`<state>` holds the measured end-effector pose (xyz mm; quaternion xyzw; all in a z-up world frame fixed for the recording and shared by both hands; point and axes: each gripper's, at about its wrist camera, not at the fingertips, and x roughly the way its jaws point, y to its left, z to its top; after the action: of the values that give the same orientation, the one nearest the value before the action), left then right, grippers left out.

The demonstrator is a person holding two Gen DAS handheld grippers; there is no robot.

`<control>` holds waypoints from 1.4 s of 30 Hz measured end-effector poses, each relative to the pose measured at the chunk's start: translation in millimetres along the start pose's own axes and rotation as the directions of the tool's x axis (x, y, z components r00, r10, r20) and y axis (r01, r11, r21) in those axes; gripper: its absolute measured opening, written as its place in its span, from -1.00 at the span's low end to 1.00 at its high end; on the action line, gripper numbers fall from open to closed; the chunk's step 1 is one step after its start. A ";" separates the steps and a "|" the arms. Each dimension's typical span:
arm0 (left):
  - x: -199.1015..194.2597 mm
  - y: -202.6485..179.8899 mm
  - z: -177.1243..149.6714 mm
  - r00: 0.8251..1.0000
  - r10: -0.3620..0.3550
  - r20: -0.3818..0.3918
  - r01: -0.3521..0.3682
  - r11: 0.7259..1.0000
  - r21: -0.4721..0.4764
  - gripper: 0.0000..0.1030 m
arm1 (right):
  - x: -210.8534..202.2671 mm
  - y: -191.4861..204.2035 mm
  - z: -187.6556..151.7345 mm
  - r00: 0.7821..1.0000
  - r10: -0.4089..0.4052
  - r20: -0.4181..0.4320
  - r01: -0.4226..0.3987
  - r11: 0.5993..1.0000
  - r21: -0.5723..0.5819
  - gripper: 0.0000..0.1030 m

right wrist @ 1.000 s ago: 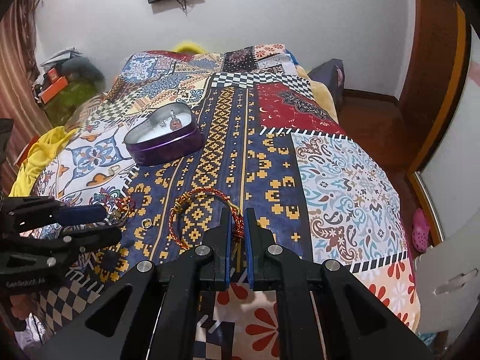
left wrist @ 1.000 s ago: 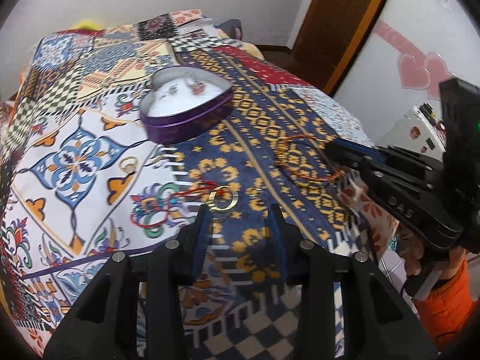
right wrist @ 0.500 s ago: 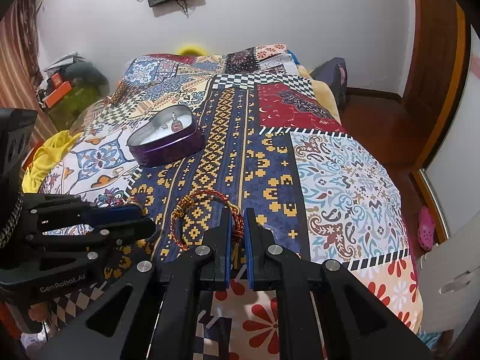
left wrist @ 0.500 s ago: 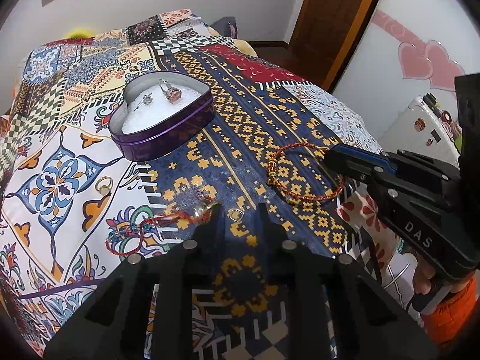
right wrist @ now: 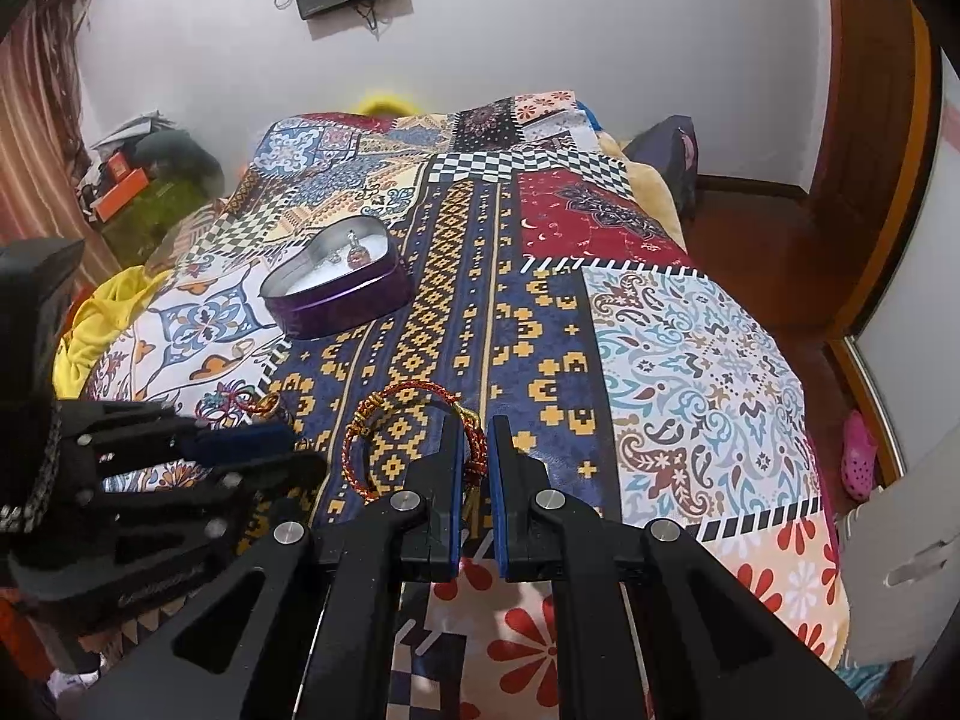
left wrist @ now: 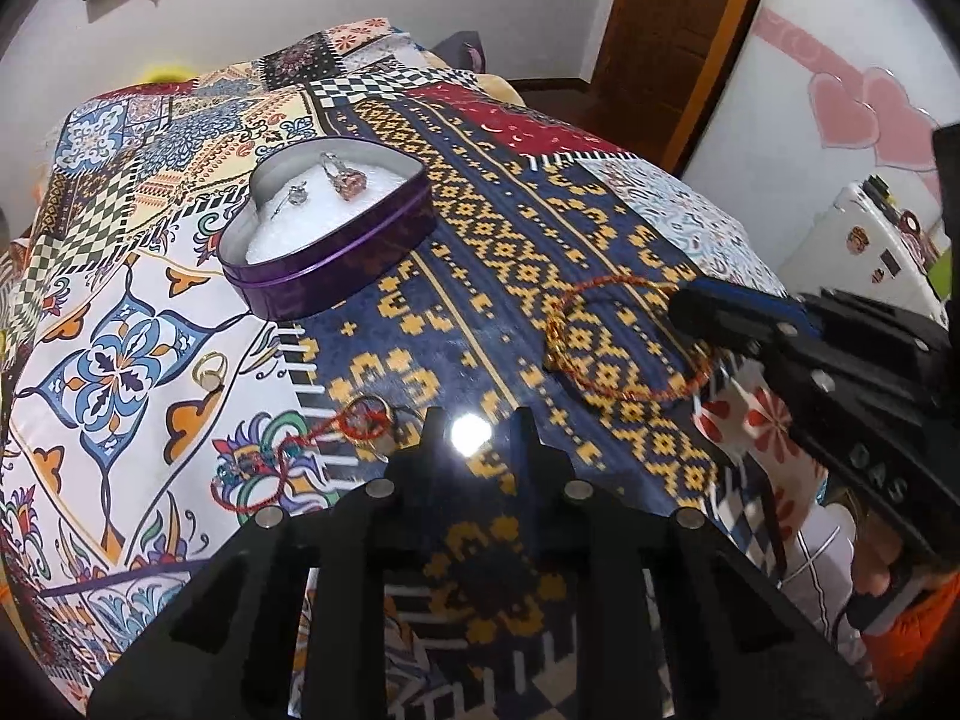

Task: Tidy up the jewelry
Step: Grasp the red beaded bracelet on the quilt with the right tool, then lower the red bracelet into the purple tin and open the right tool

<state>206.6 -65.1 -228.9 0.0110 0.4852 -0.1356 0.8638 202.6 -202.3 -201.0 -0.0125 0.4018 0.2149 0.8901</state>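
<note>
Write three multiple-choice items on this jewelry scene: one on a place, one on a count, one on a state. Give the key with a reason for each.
1. Where does the red braided bracelet lie?
A. inside the tin
B. on the navy-and-yellow strip of the bedspread
C. on the floor

2. How many pieces lie inside the heart-shaped tin?
A. none
B. two
C. five

3. How does the right gripper stand?
A. wide open, far from everything
B. not in view
C. narrowed on the bracelet's near edge

Key: 1 B, the bracelet rests on the patterned strip, well short of the tin. 2 B, two stone rings show on the white lining. 3 C, the red cord runs between the blue pads.
</note>
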 end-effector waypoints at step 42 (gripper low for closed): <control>-75.4 59.0 38.4 0.965 0.070 0.252 -0.055 0.996 -0.065 -0.82 | 10.0 42.9 76.5 0.989 0.047 0.141 -0.037 0.996 -0.076 -0.86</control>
<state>216.0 2.8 -151.7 -0.0158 0.3737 -0.0945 0.9226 245.9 -144.7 -150.0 -0.0212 0.3293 0.2485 0.9107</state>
